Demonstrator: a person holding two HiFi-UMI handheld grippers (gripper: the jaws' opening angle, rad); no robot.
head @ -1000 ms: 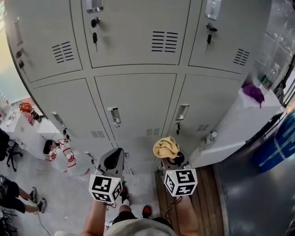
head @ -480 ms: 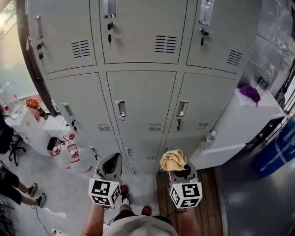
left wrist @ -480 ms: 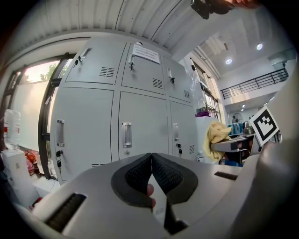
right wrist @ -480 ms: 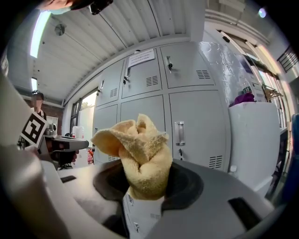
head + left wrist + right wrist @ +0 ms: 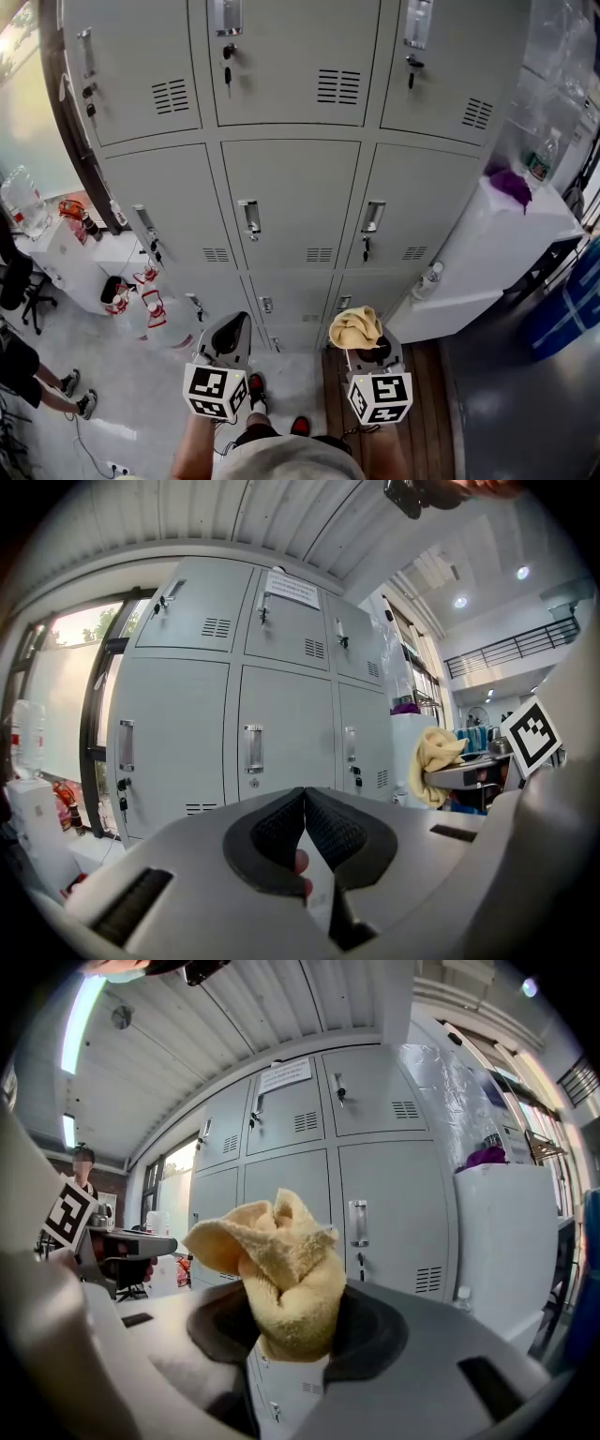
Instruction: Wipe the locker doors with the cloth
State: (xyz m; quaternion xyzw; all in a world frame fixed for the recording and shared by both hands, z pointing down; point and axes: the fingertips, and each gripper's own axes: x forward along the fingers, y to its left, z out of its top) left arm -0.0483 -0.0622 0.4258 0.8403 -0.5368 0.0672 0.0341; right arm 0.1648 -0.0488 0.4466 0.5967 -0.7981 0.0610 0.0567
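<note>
A bank of grey locker doors [image 5: 291, 202] with handles, keys and vents fills the head view; it also shows in the left gripper view as lockers [image 5: 281, 733] and in the right gripper view as lockers [image 5: 384, 1213]. My right gripper [image 5: 359, 339] is shut on a bunched yellow cloth [image 5: 354, 326], which bulges from between the jaws as the cloth [image 5: 281, 1269]. The cloth is apart from the doors. My left gripper [image 5: 230, 336] is shut with nothing in it, its pads [image 5: 281, 832] pressed together, held level beside the right one.
A white cabinet [image 5: 487, 253] with a purple cloth [image 5: 512, 187] on top stands right of the lockers. A low white stand [image 5: 56, 267] with bottles is at the left. A person's legs [image 5: 28, 375] show at the far left. Wooden flooring [image 5: 422, 412] lies under my right side.
The head view has swung left and settled, bringing the left window edge into sight. Both grippers keep their hold and sit slightly lower in the view.
</note>
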